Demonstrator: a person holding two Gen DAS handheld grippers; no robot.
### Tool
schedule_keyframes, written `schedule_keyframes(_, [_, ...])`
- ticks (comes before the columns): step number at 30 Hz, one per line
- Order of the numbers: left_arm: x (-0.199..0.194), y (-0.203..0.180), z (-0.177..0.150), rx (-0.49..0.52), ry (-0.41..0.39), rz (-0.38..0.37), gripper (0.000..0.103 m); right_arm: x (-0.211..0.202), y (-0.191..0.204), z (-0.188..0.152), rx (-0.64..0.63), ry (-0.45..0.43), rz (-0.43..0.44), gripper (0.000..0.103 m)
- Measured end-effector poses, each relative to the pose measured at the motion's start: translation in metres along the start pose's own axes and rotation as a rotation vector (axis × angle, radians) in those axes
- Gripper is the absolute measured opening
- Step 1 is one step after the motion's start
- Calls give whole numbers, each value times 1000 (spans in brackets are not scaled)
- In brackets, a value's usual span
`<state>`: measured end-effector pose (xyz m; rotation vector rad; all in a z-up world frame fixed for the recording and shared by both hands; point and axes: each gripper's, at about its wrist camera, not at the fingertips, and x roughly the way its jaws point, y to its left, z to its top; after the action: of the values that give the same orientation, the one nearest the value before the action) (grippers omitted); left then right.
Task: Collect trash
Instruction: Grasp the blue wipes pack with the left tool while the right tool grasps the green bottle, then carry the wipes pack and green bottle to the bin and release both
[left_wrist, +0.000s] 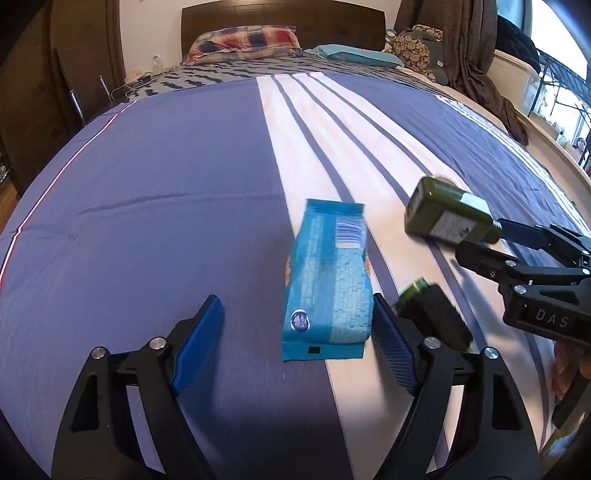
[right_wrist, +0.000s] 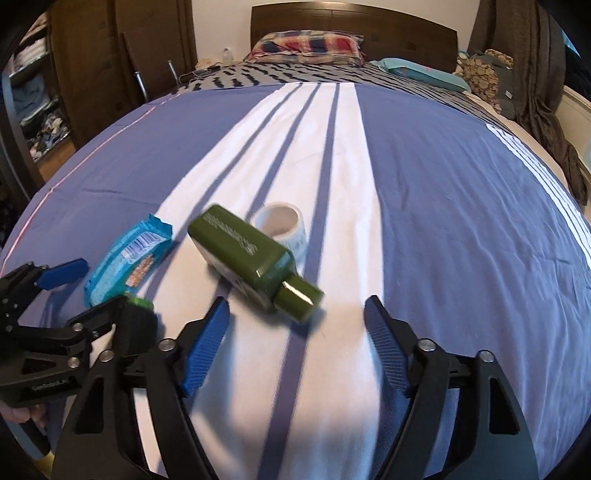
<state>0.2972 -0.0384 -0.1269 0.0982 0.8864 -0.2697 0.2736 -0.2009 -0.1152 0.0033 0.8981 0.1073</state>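
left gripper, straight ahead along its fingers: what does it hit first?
Probably the blue snack packet. It lies on the bedspread between the left gripper's open fingers, nearer the right-hand one. Depth is unclear.

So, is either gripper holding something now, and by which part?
Nothing is held. The left gripper stands open around the blue wrapper's near end, without squeezing it. The right gripper is open just short of the green bottle's cap.

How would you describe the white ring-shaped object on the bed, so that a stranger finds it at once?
Look at the bed cover, on its white band with thin blue stripes. There a green bottle lies on its side, and the roll of tape sits just behind it. It is the only white, hollow ring; the blue packet nearby is flat.
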Motion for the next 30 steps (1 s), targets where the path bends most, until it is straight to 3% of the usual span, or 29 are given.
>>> schedule_keyframes(7, [-3,-2,0,20,-9,-10,43,6,12,2,-27,4,21,46])
schedule_keyframes(13, [-13,-2,-12,33,-14,-7,41,-7,16,-13,-43,5,26,29])
schedule_keyframes(19, [-35,-5,-36,33,-16,-2,40,-29,18,-38,-50,5,15,21])
schedule_keyframes(30, [-92,-21,-101,17,-33,-22,39,-84,16,-100,-16,-13,38,21])
